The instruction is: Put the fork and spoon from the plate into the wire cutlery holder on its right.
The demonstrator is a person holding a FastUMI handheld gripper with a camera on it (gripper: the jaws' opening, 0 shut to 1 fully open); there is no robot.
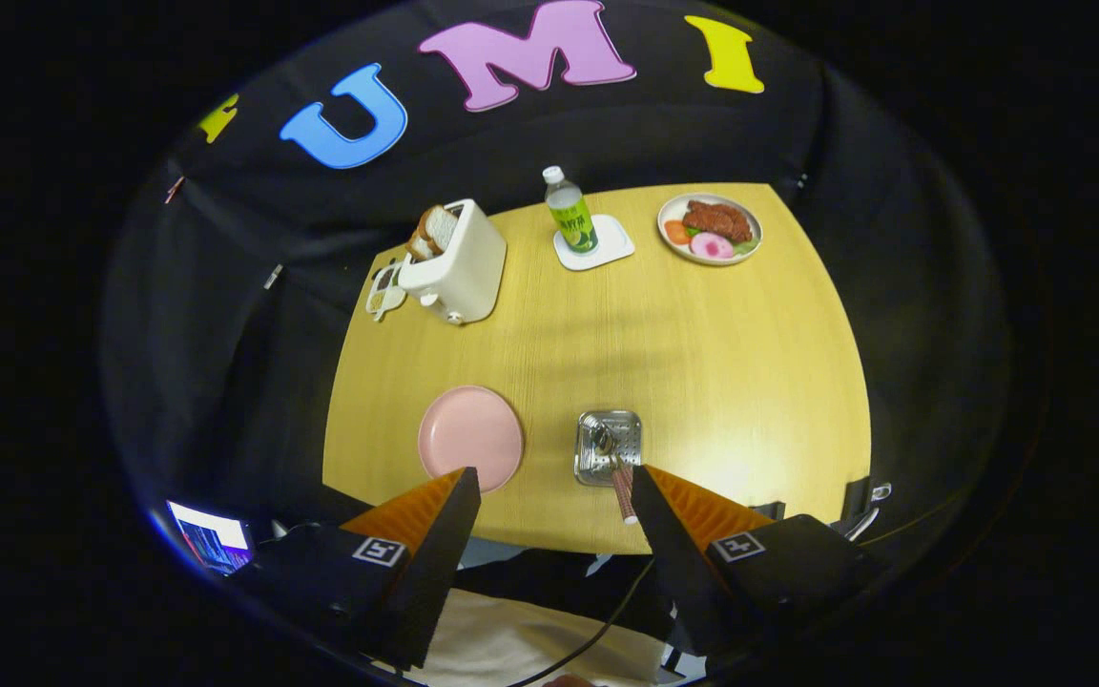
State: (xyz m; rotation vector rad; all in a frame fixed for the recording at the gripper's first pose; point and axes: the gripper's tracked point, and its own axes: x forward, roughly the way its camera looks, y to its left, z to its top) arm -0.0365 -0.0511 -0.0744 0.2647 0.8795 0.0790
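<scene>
The pink plate (470, 437) lies bare on the wooden table (702, 363), just beyond my left finger. To its right stands the wire cutlery holder (609, 447), seen from high above. A spoon (599, 437) with a pink handle (624, 494) stands in it, the handle leaning toward my right finger; a second metal piece beside the spoon is too small to tell apart. My gripper (554, 482) hangs well above the table's near edge, open, with nothing between its orange fingers (435, 501).
A white toaster (454, 262) holding bread stands at the far left, with a small item beside it. A green bottle (570, 212) rests on a white coaster at the back centre. A plate of food (710, 229) sits at the far right corner. A cable hangs below.
</scene>
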